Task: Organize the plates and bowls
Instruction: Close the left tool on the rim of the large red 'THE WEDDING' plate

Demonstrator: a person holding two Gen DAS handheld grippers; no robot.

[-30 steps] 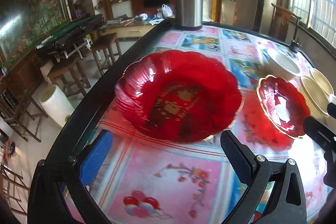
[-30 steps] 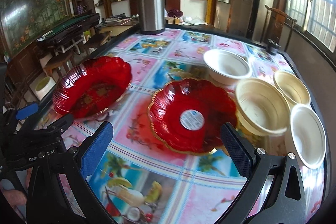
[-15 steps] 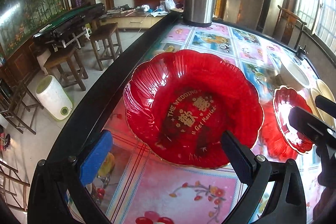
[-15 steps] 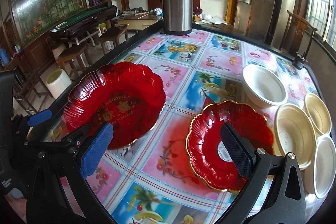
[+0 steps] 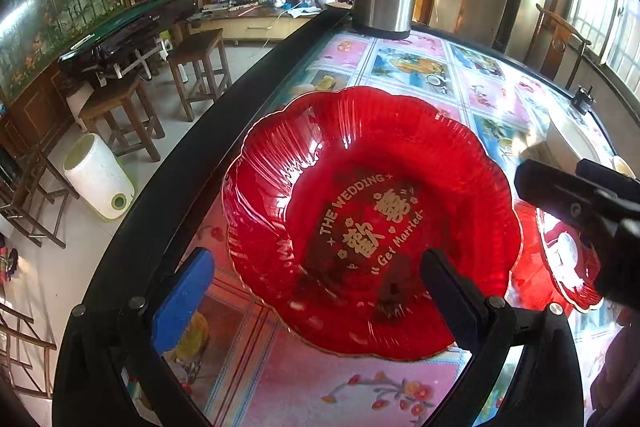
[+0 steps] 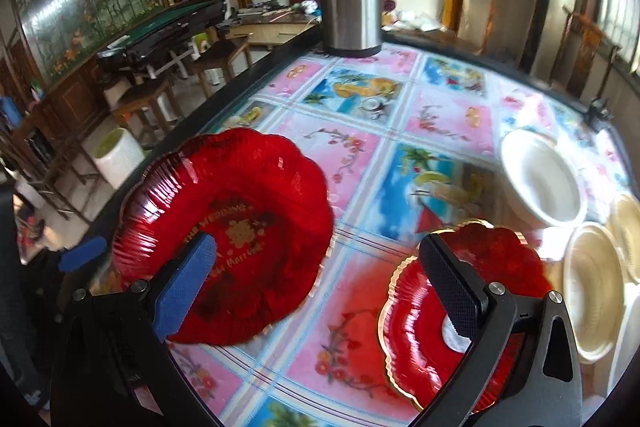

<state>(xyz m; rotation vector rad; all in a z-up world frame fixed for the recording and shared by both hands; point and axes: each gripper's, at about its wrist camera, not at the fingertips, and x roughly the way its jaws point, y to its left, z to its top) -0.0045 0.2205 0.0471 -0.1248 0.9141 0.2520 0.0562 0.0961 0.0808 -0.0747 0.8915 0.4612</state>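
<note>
Colourful tablecloth (image 5: 416, 75) fills both views. Left gripper (image 5: 316, 279) is wide open, holding nothing; the big red plate (image 5: 372, 219) lies centre-frame, overlapping its jaws. Right gripper (image 6: 320, 275), equally open and empty, has the small red plate (image 6: 460, 311) lower right.

large plate (image 5: 372, 219): red, gold lettering | bowl (image 6: 544, 179): white | tablecloth (image 6: 360, 155): pink-blue pictures

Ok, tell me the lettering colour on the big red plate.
Gold, clearest in the left wrist view on the big red plate.
</note>
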